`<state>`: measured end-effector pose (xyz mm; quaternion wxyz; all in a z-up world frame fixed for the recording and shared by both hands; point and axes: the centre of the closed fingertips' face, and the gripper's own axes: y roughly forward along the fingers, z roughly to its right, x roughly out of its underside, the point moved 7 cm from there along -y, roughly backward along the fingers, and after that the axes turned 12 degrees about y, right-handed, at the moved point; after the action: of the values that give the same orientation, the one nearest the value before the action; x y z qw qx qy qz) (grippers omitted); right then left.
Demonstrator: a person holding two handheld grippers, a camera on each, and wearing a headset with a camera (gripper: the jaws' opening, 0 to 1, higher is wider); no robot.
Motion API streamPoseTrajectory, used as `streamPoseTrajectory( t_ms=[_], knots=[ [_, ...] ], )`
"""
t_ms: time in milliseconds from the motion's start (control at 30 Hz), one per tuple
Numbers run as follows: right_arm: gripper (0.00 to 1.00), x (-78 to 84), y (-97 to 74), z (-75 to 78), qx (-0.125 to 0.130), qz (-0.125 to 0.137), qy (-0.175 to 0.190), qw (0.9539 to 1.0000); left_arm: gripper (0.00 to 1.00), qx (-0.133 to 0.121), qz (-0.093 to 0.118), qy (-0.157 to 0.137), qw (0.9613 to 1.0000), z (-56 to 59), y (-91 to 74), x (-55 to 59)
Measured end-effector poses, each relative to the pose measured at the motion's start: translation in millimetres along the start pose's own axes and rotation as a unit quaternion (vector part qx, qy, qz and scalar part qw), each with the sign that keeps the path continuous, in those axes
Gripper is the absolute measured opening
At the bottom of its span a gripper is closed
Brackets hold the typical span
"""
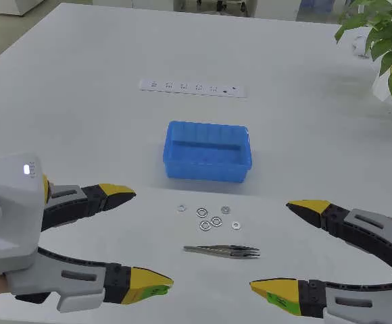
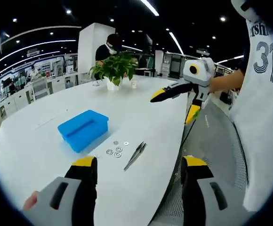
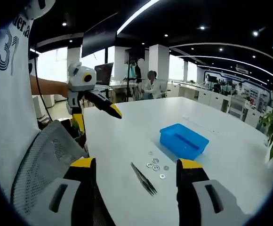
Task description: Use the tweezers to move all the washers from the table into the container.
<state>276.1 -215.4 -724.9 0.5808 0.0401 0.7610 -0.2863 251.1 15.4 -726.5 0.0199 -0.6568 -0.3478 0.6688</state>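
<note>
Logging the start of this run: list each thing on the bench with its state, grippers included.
left gripper, open, holding nothing
right gripper, open, holding nothing
tweezers, lying flat on the table, not gripped
washers, six, loose on the table between tweezers and container
container, upright, open-topped, no washers inside
power strip, flat on the table, nothing plugged in

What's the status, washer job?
Left gripper and right gripper open, flanking the tweezers. Tweezers ungripped on table. Six washers loose before the container. Nothing in the way.
</note>
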Motion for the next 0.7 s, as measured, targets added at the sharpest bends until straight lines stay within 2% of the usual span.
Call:
streamPoseTrajectory(
  t_ms=[333, 700],
  knots=[
    [0.67, 1.3, -1.2, -1.6, 0.001, -0.002, -0.005, 1.0000, 0.74, 0.000, -0.011, 0.007, 0.9999, 4.2, -1.3, -0.8],
    [0.67, 3.1, -3.3, -5.4, -0.007, -0.007, -0.006, 0.9999, 0.72, -0.005, -0.008, 0.006, 0.9999, 8.0, -4.7, -2.9]
  ],
)
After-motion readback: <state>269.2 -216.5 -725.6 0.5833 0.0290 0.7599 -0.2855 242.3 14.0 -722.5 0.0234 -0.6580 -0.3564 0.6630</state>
